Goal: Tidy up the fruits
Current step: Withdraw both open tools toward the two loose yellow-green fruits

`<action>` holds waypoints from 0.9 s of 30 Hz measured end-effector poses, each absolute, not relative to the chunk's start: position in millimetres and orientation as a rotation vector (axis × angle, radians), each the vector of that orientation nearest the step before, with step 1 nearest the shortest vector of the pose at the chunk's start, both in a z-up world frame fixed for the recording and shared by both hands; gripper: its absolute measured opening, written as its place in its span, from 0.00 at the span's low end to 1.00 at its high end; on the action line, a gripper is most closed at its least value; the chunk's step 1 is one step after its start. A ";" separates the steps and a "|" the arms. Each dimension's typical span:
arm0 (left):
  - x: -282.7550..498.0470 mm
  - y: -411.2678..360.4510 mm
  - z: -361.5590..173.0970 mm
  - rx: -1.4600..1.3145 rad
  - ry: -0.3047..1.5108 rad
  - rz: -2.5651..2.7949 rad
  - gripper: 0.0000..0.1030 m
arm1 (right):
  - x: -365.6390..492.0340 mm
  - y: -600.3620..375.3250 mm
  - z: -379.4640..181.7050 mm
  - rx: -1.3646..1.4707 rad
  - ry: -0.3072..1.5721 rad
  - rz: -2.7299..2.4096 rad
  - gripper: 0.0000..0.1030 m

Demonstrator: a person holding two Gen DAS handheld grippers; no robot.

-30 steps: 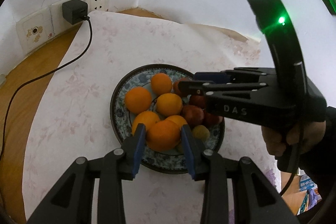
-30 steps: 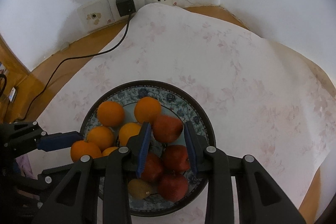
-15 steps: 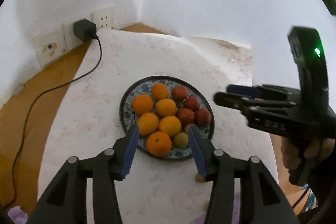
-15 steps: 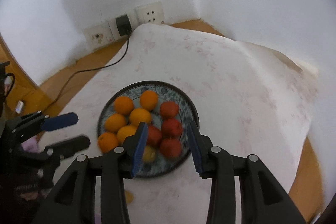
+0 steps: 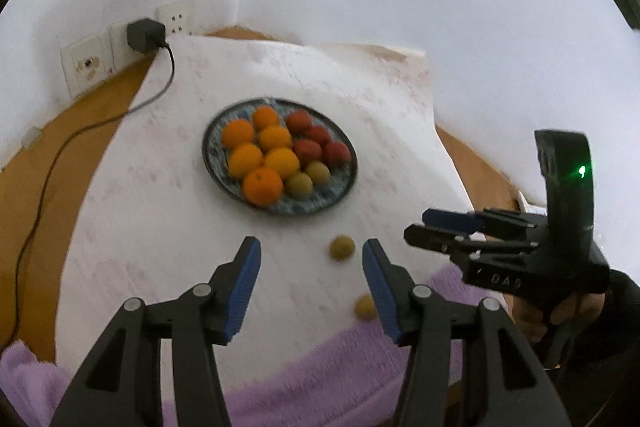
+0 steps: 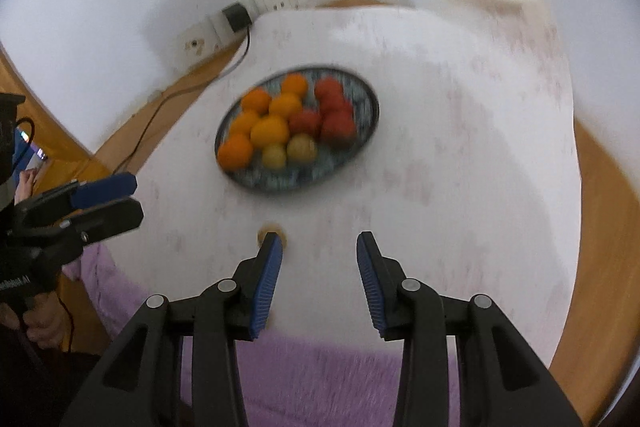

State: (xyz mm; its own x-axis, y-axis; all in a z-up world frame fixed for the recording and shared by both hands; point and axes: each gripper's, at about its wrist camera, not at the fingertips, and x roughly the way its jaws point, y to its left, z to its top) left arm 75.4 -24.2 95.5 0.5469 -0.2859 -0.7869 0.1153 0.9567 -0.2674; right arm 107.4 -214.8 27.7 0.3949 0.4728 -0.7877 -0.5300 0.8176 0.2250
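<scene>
Fruit is sorted on the plate, while two small fruits are left on the bench near both hand-held grippers, left and right, wide open and empty; being round, they are best taken gently across the middle.

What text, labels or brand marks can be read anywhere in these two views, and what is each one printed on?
"DAS": white letters on the black body of the right gripper, seen from the left wrist view.
White lettering on the body of the left gripper, at the left edge of the right wrist view: cut off and too blurred to read.
Wall sockets: no readable marking.
Patterned plate: decoration only, no text.
</scene>
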 end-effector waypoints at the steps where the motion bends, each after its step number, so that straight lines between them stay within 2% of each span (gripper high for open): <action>1: 72.9 -25.0 93.6 -0.197 0.971 -0.246 0.54 | 102.7 -216.5 23.6 -0.060 0.987 0.641 0.39; 13: 42.7 -28.8 59.2 -0.227 1.106 -0.248 0.50 | 62.3 -194.5 -3.5 -0.095 1.018 0.770 0.39; 15: 38.3 -26.0 58.7 -0.231 1.107 -0.242 0.50 | 64.0 -189.6 -9.8 -0.115 1.028 0.755 0.37; 19: 32.7 -22.3 59.0 -0.228 1.104 -0.230 0.50 | 64.1 -182.4 -13.3 -0.149 0.994 0.738 0.26; 27: 34.1 -28.1 58.9 -0.212 1.100 -0.243 0.50 | 61.1 -176.9 -8.9 -0.205 0.926 0.724 0.19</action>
State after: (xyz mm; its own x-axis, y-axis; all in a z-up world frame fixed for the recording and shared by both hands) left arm 34.1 -28.1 58.9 0.4324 -0.2973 -0.8513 0.0887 0.9535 -0.2880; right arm 61.1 -176.9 -8.9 0.3874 0.4799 -0.7871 -0.6483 0.7489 0.1375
